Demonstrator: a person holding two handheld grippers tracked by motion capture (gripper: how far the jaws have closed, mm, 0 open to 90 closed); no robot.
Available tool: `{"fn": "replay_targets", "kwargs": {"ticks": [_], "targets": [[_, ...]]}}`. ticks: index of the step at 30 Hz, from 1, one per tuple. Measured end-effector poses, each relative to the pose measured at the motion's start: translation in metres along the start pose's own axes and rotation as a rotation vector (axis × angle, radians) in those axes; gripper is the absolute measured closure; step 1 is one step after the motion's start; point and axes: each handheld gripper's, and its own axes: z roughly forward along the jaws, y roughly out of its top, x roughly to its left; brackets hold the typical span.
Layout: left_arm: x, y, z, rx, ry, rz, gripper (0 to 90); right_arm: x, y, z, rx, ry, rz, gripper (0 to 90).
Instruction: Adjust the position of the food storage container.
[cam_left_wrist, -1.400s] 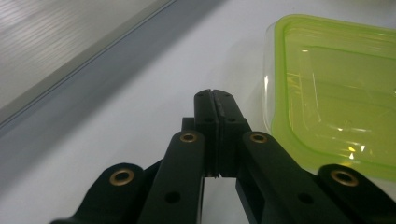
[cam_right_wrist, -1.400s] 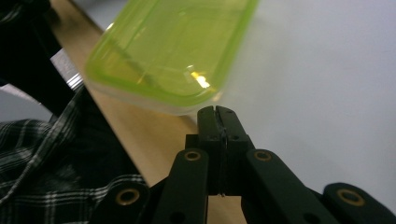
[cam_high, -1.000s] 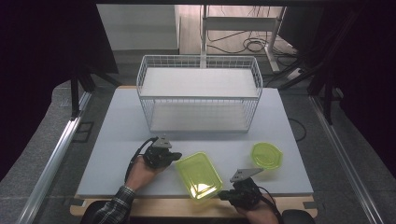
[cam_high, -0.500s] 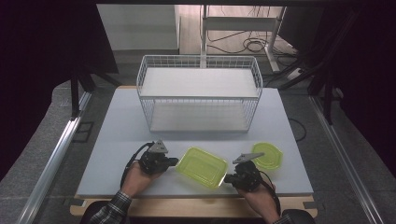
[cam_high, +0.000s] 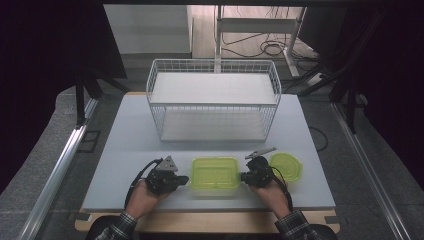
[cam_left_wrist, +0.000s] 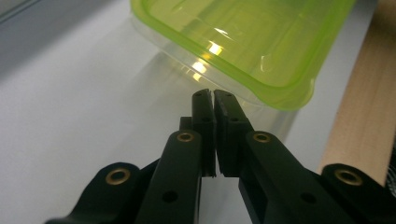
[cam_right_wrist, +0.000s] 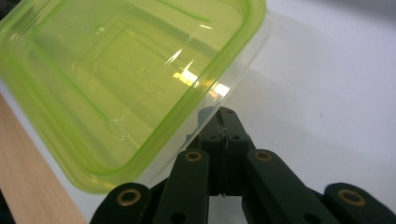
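Green-lidded and clear-walled, the food container (cam_high: 215, 173) sits on the desk (cam_high: 125, 145) near its front edge, squarely between the two grippers. The left gripper (cam_high: 184, 178) has its jaws pressed together, empty, tips just beside the box's left wall. The right gripper (cam_high: 243, 176) is likewise closed on nothing, its tips seemingly tucked under the lid's rim, though contact is hard to judge. Squeezing from both sides should work best if both push level and evenly, so the box neither twists nor tips.
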Motion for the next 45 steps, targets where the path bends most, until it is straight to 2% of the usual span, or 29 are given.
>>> {"fn": "replay_targets", "kwargs": {"ticks": [7,10,13,14,18,19,20,21,22,25,30,34,35,36,41,45], "targets": [[-0.008,-0.01,-0.008,0.008,-0.001,-0.003,86.0,0.002,0.012,0.012,0.009,0.021,-0.019,89.1],[-0.013,-0.015,-0.012,0.011,-0.007,-0.001,85.3,0.008,0.02,0.022,0.013,0.038,-0.042,89.1],[-0.012,-0.019,-0.016,0.014,0.009,-0.004,83.9,0.01,0.024,0.024,0.008,0.022,-0.071,89.0],[-0.012,-0.02,-0.017,0.011,0.018,-0.011,83.1,0.011,0.023,0.023,0.008,-0.003,-0.082,88.9],[-0.006,-0.026,-0.028,-0.022,0.059,-0.042,78.2,0.011,0.019,0.01,-0.021,-0.054,-0.094,87.4],[-0.006,-0.026,-0.028,-0.022,0.059,-0.042,75.6,0.011,0.019,0.01,-0.021,-0.054,-0.094,87.4],[-0.004,-0.029,-0.032,-0.04,0.089,-0.052,70.7,0.01,0.016,0.001,-0.047,-0.063,-0.102,85.5],[-0.004,-0.029,-0.032,-0.04,0.089,-0.052,66.7,0.009,0.015,-0.002,-0.056,-0.067,-0.098,84.8],[-0.004,-0.031,-0.035,-0.053,0.117,-0.058,61.9,0.008,0.013,-0.006,-0.065,-0.064,-0.097,83.7],[-0.004,-0.034,-0.038,-0.055,0.15,-0.063,51.9,0.006,0.008,-0.016,-0.101,-0.054,-0.09,80.2],[-0.003,-0.039,-0.04,-0.068,0.186,-0.082,36.8,0.008,0.001,-0.027,-0.153,-0.042,-0.089,67.5],[-0.003,-0.041,-0.041,-0.082,0.216,-0.099,15.9,0.012,-0.006,-0.031,-0.184,-0.042,-0.103,51.1],[-0.003,-0.041,-0.041,-0.082,0.216,-0.099,11.6,0.012,-0.006,-0.031,-0.184,-0.042,-0.103,51.1],[-0.002,-0.042,-0.042,-0.088,0.214,-0.107,8.3,0.012,-0.009,-0.033,-0.197,-0.026,-0.098,42.4],[-0.001,-0.043,-0.042,-0.101,0.213,-0.109,3.0,0.009,-0.013,-0.033,-0.212,0.0,-0.079,30.1],[0.0,-0.045,-0.041,-0.108,0.219,-0.09,1.7,0.008,-0.013,-0.032,-0.224,0.015,-0.066,23.6]]}}
